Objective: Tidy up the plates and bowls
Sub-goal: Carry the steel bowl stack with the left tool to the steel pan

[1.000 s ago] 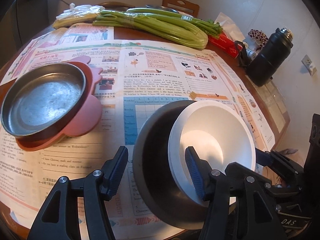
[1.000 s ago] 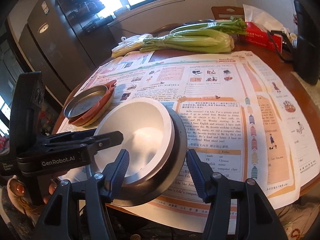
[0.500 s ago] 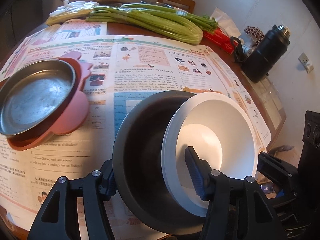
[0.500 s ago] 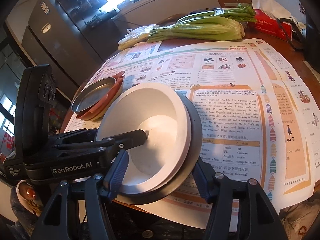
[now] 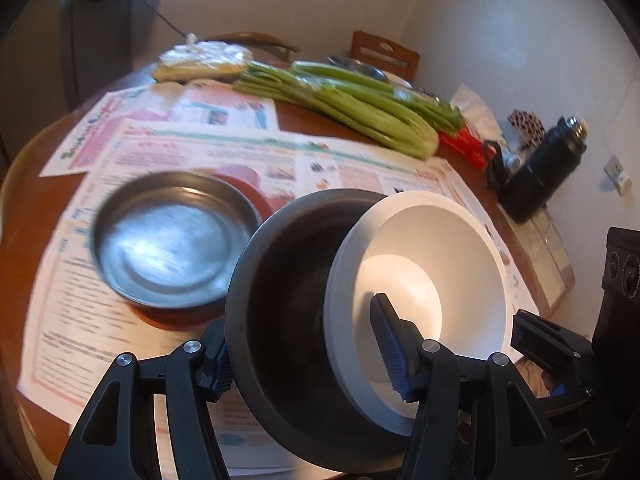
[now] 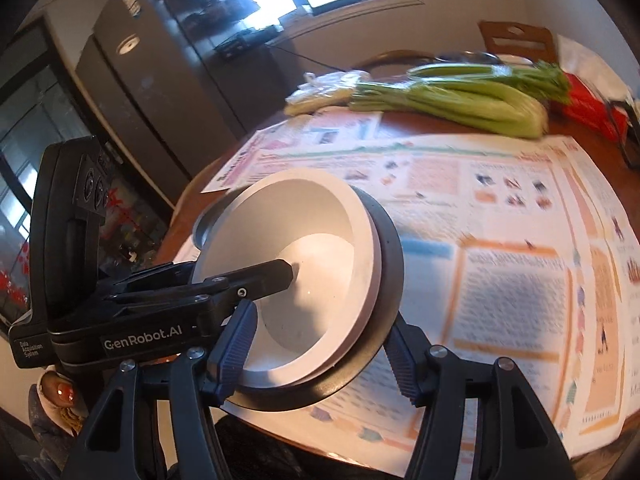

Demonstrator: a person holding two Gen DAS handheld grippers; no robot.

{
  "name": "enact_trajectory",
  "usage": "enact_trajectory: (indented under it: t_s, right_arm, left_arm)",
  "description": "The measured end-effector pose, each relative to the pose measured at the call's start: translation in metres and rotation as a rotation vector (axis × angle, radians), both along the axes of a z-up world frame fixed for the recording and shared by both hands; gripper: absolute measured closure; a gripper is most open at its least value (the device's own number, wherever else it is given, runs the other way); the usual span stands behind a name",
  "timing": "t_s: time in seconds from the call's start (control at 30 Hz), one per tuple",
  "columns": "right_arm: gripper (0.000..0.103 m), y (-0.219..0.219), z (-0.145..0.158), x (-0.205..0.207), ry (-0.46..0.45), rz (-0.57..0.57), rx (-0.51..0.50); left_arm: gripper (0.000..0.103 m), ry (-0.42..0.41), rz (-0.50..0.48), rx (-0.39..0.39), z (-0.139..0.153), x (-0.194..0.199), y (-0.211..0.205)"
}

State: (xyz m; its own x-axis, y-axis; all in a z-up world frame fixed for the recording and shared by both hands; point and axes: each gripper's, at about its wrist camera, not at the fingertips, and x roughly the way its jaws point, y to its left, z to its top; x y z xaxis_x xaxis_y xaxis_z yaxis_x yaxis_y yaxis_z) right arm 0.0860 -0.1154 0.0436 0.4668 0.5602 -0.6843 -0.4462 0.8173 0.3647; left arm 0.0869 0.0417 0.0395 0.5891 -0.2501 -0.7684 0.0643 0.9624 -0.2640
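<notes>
Both claws grip nested bowls [image 5: 400,280]; only left view shows steel plate [image 5: 172,244]

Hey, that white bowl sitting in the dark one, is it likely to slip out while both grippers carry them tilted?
Possibly. The white bowl looks smooth and glazed, so likely slippery and breakable. It sits loosely nested in the dark bowl, and both are tilted, so it may slide.

My left wrist camera looks down along its gripper [image 5: 304,356], close over the counter [image 5: 24,216], facing the far wall. My right wrist camera looks likewise, toward the window. Both views share the bowls [image 5: 420,280] [image 6: 296,280], papers and celery [image 5: 360,108] [image 6: 460,96].
</notes>
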Motion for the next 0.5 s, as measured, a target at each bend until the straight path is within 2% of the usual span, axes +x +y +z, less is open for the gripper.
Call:
enact_trajectory:
  t_s: [0.33, 0.5]
  right_arm:
    - [0.041, 0.053, 0.024, 0.023, -0.037, 0.079, 0.010]
    - [0.041, 0.078, 0.032, 0.039, -0.055, 0.110, 0.009]
  left_arm:
    - [0.042, -0.057, 0.060, 0.013, 0.027, 0.011, 0.050]
    - [0.042, -0.065, 0.089, 0.023, 0.032, 0.026, 0.074]
